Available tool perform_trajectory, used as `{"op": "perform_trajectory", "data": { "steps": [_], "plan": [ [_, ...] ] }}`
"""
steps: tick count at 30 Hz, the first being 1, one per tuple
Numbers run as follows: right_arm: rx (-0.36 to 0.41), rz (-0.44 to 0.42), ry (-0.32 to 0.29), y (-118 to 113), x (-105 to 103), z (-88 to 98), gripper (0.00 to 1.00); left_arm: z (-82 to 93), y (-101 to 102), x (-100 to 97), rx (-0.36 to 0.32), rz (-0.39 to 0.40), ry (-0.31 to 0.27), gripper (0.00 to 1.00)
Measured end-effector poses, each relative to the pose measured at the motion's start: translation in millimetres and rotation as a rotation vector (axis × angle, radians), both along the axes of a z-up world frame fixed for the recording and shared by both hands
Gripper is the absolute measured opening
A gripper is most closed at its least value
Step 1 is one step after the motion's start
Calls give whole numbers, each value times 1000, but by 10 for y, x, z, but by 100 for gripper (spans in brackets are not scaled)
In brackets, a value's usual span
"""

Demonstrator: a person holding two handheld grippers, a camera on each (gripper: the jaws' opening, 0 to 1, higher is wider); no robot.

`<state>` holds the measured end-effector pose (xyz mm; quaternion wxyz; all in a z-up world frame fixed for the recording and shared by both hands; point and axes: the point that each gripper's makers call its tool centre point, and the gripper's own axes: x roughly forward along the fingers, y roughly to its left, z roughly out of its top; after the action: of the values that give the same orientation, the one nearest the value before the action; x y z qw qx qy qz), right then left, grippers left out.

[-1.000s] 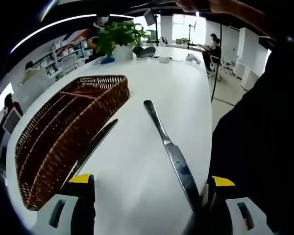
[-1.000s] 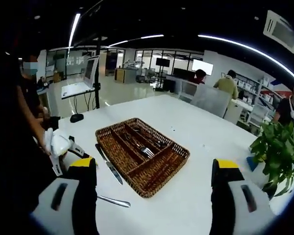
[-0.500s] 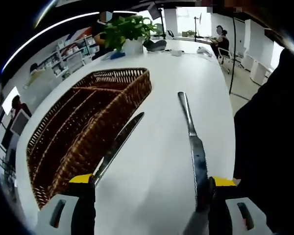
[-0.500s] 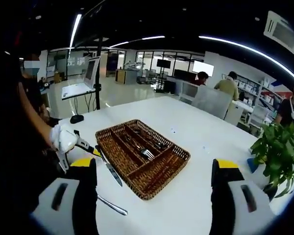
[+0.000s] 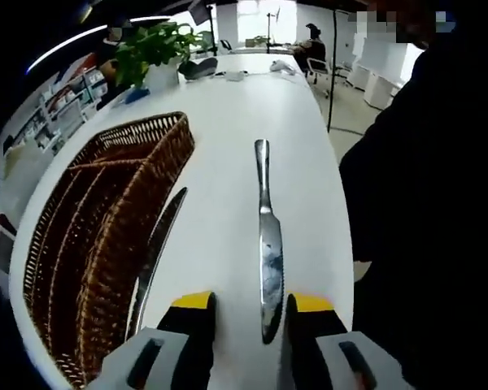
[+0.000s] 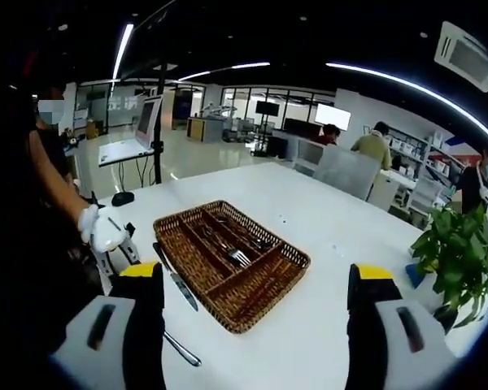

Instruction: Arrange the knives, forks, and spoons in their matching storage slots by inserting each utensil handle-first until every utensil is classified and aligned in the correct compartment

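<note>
Knife (image 5: 268, 244) blade sits between the narrowed jaws of your left claw (image 5: 249, 307), its handle pointing away along the white desk (image 5: 228, 130), so you look set to pinch it by the blade end and feed it handle-first into the wicker tray (image 5: 98, 219). Whether the pads already touch the blade, I cannot tell; the jaws are close on either side of it but not visibly pressed. A second knife (image 5: 156, 252) lies just beside the tray's long wall, parallel to it, near the desk's near edge.

Your right claw (image 6: 248, 284) is spread wide and holds nothing, hovering high over the desk, probably kept clear while the left works.

From the right gripper view you can see inside the tray (image 6: 228, 252): a fork (image 6: 237, 256) already lies in a middle slot, with more cutlery in the slot behind it. That view also shows your gloved hand (image 6: 98, 227) on the left claw (image 6: 124, 250) at the tray's end, which the left gripper view cannot give you.
</note>
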<state>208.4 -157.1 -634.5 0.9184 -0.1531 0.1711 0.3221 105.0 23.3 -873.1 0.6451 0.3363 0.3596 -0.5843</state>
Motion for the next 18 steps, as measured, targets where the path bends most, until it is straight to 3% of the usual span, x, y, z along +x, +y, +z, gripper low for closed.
{"op": "perform_trajectory", "data": {
  "steps": [7,10,18],
  "plan": [
    [2,-6,-6,-31,7,26,94,-1,-29,-48,15,-62,-13,15],
    [-2,-5,-6,-26,6,25,94,-13,-47,-92,27,-129,-57,10],
    [-25,24,1,29,-20,-13,94,-8,-25,-72,53,-56,-26,8]
  ]
}}
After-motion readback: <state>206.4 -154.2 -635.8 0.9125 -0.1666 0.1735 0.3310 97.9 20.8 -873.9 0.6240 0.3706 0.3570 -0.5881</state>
